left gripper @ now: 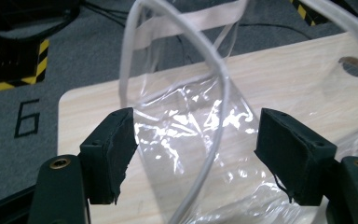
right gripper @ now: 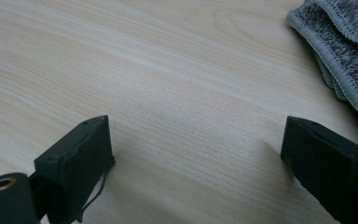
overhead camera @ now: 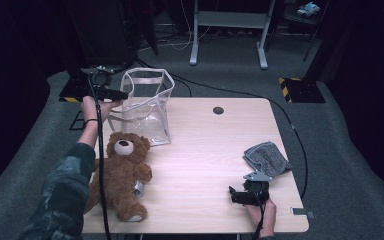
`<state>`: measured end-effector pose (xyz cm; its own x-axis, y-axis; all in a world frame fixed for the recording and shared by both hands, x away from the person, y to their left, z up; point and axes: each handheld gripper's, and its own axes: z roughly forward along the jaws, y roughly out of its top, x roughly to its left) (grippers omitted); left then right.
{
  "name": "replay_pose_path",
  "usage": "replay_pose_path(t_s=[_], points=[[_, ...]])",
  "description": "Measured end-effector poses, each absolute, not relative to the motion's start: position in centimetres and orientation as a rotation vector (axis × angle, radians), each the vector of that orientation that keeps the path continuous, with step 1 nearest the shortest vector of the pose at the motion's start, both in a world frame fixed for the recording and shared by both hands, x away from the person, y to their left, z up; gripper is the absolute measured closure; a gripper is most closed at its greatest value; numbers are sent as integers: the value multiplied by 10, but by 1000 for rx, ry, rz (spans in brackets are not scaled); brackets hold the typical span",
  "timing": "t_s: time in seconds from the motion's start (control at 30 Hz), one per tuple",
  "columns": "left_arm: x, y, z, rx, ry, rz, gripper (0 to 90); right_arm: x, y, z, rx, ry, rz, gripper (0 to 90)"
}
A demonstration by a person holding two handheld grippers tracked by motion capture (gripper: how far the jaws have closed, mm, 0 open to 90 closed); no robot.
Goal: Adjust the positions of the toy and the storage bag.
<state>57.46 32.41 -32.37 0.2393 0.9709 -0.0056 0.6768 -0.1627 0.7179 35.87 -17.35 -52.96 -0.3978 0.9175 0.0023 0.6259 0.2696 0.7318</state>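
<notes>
L tongs (left gripper: 193,154): open, my bag (left gripper: 186,126) rim betw jaws, not pinched
R tongs (right gripper: 196,158): open, idle, well off
Nearer: L

Clear plastic bag (overhead camera: 147,107), upright and open-topped, at table's far-left corner.

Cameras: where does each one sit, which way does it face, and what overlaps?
High view: above the person's side, looking forward and down on the table; both forearms, left gripper, right gripper.
Left gripper view: along its open jaws at the clear bag.
Right gripper view: along its open jaws, low over the wood, grey cloth at right.
Shared: bag and cloth also show from above.
</notes>
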Motion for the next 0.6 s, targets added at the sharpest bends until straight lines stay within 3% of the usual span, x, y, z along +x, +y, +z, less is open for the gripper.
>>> replay_pose_path(t_s=[0.17,0.2,0.23,0.27,0.3,0.4,0.6], points=[[573,343,-335,1931,1568,517,347,359,-173,-530,1395,2118,925,81],[574,345,-339,1943,1567,476,393,359,-174,-530,1394,2120,926,81],[575,345,-345,1947,1569,427,539,359,-174,-530,1395,2120,925,81],[575,345,-345,1947,1569,427,597,359,-174,-530,1395,2120,925,81],[577,345,-349,1960,1570,391,597,359,-174,-530,1394,2119,922,81],[582,335,-356,1975,1551,402,771,359,-174,-530,1394,2118,922,81],[589,325,-357,1937,1554,422,808,359,-174,-530,1394,2118,922,81]])
